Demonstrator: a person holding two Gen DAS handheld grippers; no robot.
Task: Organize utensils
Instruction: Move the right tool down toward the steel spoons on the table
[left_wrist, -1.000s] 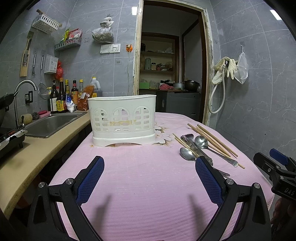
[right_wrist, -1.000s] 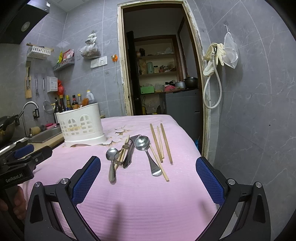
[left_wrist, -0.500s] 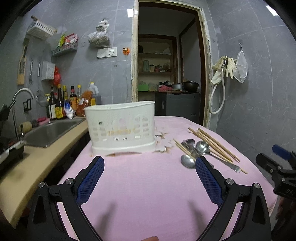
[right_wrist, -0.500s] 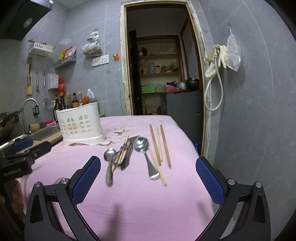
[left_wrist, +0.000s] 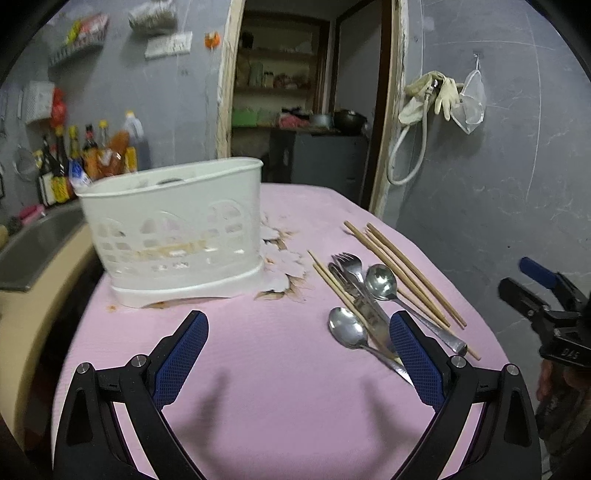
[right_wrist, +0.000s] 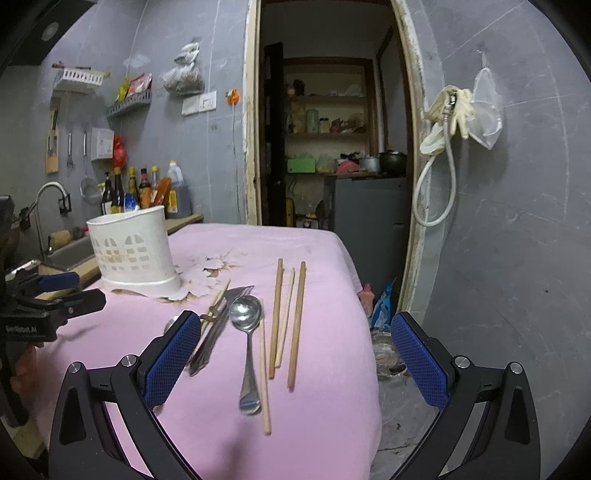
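A white slotted utensil caddy (left_wrist: 173, 229) (right_wrist: 133, 247) stands on the pink table cloth (left_wrist: 280, 387) at the back left. To its right lie two metal spoons (left_wrist: 347, 328) (right_wrist: 246, 321), a fork (left_wrist: 349, 264) and several wooden chopsticks (left_wrist: 402, 269) (right_wrist: 295, 325). My left gripper (left_wrist: 297, 350) hovers open over bare cloth, its right finger just in front of the near spoon's handle. My right gripper (right_wrist: 291, 354) is open above the utensils, the spoon and chopsticks between its fingers. Neither holds anything.
The cloth is torn and peeling (left_wrist: 280, 266) beside the caddy. A sink (left_wrist: 33, 243) and counter with bottles (left_wrist: 74, 155) lie to the left. A doorway (right_wrist: 328, 147) opens behind the table. The table's right edge drops to the floor (right_wrist: 391, 354).
Both grippers moved forward and lower toward the table. The left view swung right toward the utensils; the right gripper now sits directly over the spoon and chopsticks.
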